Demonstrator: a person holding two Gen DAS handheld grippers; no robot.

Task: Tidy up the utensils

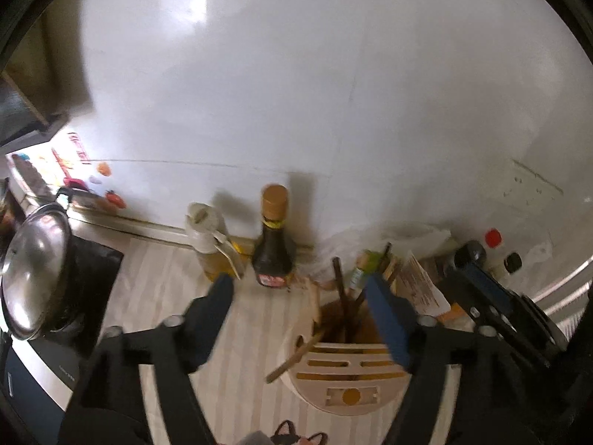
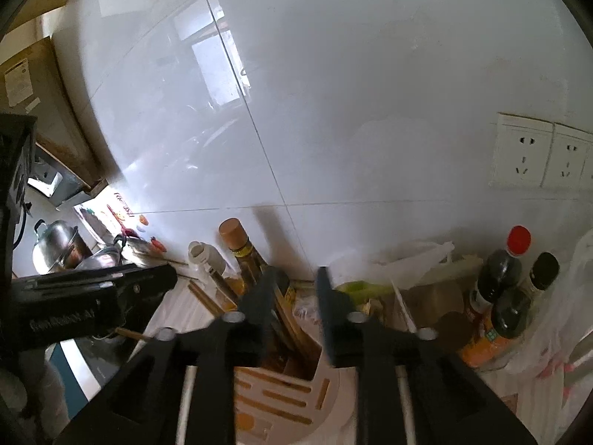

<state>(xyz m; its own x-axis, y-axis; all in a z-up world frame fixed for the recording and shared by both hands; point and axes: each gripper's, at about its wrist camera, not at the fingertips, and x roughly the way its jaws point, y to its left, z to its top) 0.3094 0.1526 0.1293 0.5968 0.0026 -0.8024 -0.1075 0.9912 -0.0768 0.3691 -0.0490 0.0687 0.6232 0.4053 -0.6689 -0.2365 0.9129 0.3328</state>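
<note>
A round beige utensil holder (image 1: 344, 382) with slots in its top stands on the striped counter. Several dark chopsticks (image 1: 343, 296) stick up from its open compartment, and a lighter stick (image 1: 296, 356) leans out over its rim to the left. My left gripper (image 1: 298, 285) is open wide above the holder, with nothing pressed between its fingers. In the right wrist view, my right gripper (image 2: 298, 278) hangs over the same holder (image 2: 281, 400), its jaws partly apart. The chopsticks (image 2: 292, 319) rise in the gap without being pinched. The left gripper (image 2: 92, 304) shows at the left there.
A dark sauce bottle (image 1: 272, 244) and a white-capped oil bottle (image 1: 207, 237) stand by the tiled wall behind the holder. A lidded steel pot (image 1: 33, 270) sits on the stove at left. More bottles (image 2: 496, 270), a plastic bag (image 2: 415, 259) and wall sockets (image 2: 522, 152) are at right.
</note>
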